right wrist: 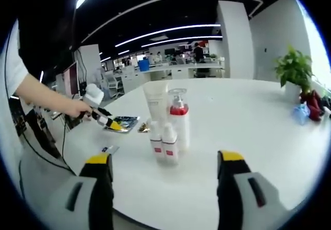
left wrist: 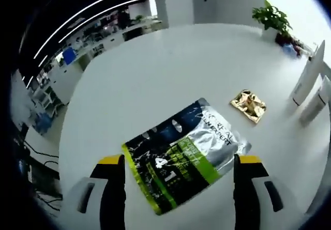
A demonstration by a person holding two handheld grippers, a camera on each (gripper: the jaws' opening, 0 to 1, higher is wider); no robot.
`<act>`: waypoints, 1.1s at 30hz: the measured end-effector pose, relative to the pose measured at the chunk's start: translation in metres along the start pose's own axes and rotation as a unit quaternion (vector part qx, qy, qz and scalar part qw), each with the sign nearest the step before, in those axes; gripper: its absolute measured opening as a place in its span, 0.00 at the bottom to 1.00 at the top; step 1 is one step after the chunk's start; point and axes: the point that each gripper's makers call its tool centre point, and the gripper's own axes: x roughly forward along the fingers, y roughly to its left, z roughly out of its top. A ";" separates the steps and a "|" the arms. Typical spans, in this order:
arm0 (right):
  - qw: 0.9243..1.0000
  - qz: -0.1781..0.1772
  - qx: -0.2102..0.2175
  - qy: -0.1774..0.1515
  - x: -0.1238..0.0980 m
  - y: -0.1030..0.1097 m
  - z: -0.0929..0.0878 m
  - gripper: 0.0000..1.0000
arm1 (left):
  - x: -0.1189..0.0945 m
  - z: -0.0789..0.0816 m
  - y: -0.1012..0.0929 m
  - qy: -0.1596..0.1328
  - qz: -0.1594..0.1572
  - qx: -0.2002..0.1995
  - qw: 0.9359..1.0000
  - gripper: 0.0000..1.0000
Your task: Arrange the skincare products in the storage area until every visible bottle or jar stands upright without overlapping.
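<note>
Low in the left gripper view, the left gripper [left wrist: 179,170] hovers with fingers wide, straddling a flat silver, black and green sachet [left wrist: 183,155] reading "EXPERT" on the white worktop [left wrist: 155,75]. Mid-frame in the right gripper view, upright white bottles [right wrist: 168,121] cluster beyond the right gripper [right wrist: 164,175], fingers wide. Likely next: grasping the sachet.

You're in an open-plan office: white worktop [right wrist: 269,121], potted plant [right wrist: 295,70], ceiling light strips [right wrist: 170,31], white pillar [right wrist: 234,39], desks [right wrist: 181,70] behind.
</note>
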 end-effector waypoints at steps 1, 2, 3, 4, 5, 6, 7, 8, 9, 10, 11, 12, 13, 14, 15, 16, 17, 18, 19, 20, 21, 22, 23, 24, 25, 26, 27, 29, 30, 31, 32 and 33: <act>1.000 0.000 0.000 0.001 0.000 0.000 0.000 0.83 | 0.001 0.001 0.001 0.002 -0.004 0.010 1.000 0.85; 1.000 -0.001 0.000 0.002 0.000 0.000 -0.001 0.83 | 0.003 0.000 0.001 0.011 -0.012 0.027 0.999 0.86; 1.000 -0.001 -0.001 0.003 0.000 -0.001 -0.001 0.83 | 0.005 -0.001 0.003 0.021 -0.016 0.040 0.999 0.88; 1.000 -0.001 -0.001 0.004 0.001 -0.001 -0.001 0.83 | 0.007 -0.002 0.004 0.029 -0.023 0.054 0.998 0.89; 1.000 -0.002 -0.001 0.005 0.001 -0.001 -0.001 0.83 | 0.009 -0.002 0.000 0.036 -0.039 0.073 0.996 0.89; 1.000 -0.001 -0.001 0.006 0.001 -0.001 -0.002 0.83 | 0.010 -0.003 -0.007 0.043 -0.064 0.090 0.993 0.88; 1.000 -0.002 -0.001 0.007 0.001 -0.001 -0.002 0.83 | 0.010 -0.004 -0.009 0.051 -0.073 0.100 0.991 0.87; 1.000 -0.002 -0.001 0.007 0.001 -0.001 -0.002 0.83 | 0.011 -0.009 -0.013 0.069 -0.087 0.117 0.987 0.86; 1.000 -0.003 -0.001 0.008 0.001 -0.001 -0.003 0.83 | 0.011 -0.014 -0.015 0.085 -0.096 0.126 0.984 0.84; 1.000 -0.003 -0.001 0.008 0.001 -0.001 -0.003 0.83 | 0.014 -0.008 -0.016 0.069 -0.096 0.101 0.988 0.79; 1.000 -0.004 -0.001 0.009 0.001 -0.002 -0.003 0.83 | 0.011 -0.017 -0.019 0.097 -0.111 0.068 0.987 0.78; 1.000 -0.005 -0.001 0.009 0.001 -0.002 -0.003 0.83 | 0.013 -0.015 -0.018 0.084 -0.104 0.054 0.990 0.79; 1.000 -0.006 -0.001 0.009 0.001 -0.003 -0.003 0.83 | 0.012 -0.013 -0.017 0.070 -0.099 0.068 0.990 0.82; 1.000 -0.006 0.000 0.009 0.001 -0.003 -0.003 0.83 | 0.012 -0.012 -0.017 0.060 -0.099 0.062 0.991 0.83; 1.000 -0.006 0.000 0.009 0.001 -0.003 -0.003 0.83 | 0.012 -0.013 -0.015 0.048 -0.096 0.051 0.993 0.84; 1.000 -0.006 0.000 0.009 0.001 -0.003 -0.003 0.83 | 0.011 -0.013 -0.016 0.045 -0.094 0.051 0.993 0.84; 1.000 -0.006 -0.001 0.009 0.001 -0.003 -0.003 0.83 | 0.011 -0.013 -0.017 0.043 -0.094 0.049 0.993 0.84; 1.000 -0.006 -0.001 0.008 0.001 -0.002 -0.003 0.83 | 0.010 -0.013 -0.017 0.037 -0.091 0.044 0.994 0.84; 1.000 -0.006 0.000 0.008 0.001 -0.002 -0.003 0.83 | 0.009 -0.014 -0.018 0.035 -0.087 0.038 0.995 0.84; 1.000 -0.006 0.000 0.008 0.001 -0.002 -0.003 0.83 | 0.008 -0.014 -0.018 0.030 -0.084 0.034 0.995 0.84; 1.000 -0.006 0.000 0.009 0.001 -0.002 -0.003 0.83 | 0.008 -0.014 -0.019 0.029 -0.082 0.030 0.996 0.84; 1.000 -0.006 -0.001 0.009 0.001 -0.002 -0.003 0.83 | 0.007 -0.014 -0.020 0.028 -0.080 0.027 0.996 0.83; 1.000 -0.005 -0.001 0.008 0.001 -0.002 -0.003 0.83 | 0.007 -0.014 -0.020 0.028 -0.076 0.022 0.996 0.83; 1.000 -0.005 -0.001 0.008 0.001 -0.002 -0.002 0.83 | 0.005 -0.014 -0.021 0.029 -0.072 0.016 0.997 0.82; 1.000 -0.005 -0.001 0.007 0.001 -0.002 -0.002 0.83 | 0.005 -0.014 -0.021 0.031 -0.070 0.014 0.997 0.82; 1.000 -0.005 -0.001 0.007 0.001 -0.002 -0.002 0.83 | 0.004 -0.015 -0.022 0.033 -0.065 0.007 0.997 0.81; 1.000 -0.005 -0.001 0.006 0.001 -0.002 -0.002 0.83 | 0.004 -0.015 -0.021 0.035 -0.063 0.004 0.997 0.80; 1.000 -0.003 -0.001 0.005 0.001 -0.001 -0.002 0.83 | 0.003 -0.015 -0.022 0.037 -0.053 -0.008 0.998 0.78; 1.000 -0.003 -0.001 0.005 0.001 -0.001 -0.001 0.83 | 0.003 -0.016 -0.021 0.037 -0.047 -0.016 0.998 0.77; 1.000 -0.003 -0.001 0.004 0.001 -0.001 -0.001 0.83 | 0.002 -0.016 -0.020 0.036 -0.036 -0.032 0.998 0.75; 1.000 -0.002 -0.001 0.002 0.001 -0.001 -0.001 0.83 | 0.002 -0.016 -0.020 0.035 -0.029 -0.041 0.998 0.74; 1.000 -0.002 0.000 0.002 0.001 -0.001 0.000 0.83 | 0.001 -0.016 -0.019 0.028 -0.016 -0.060 0.998 0.73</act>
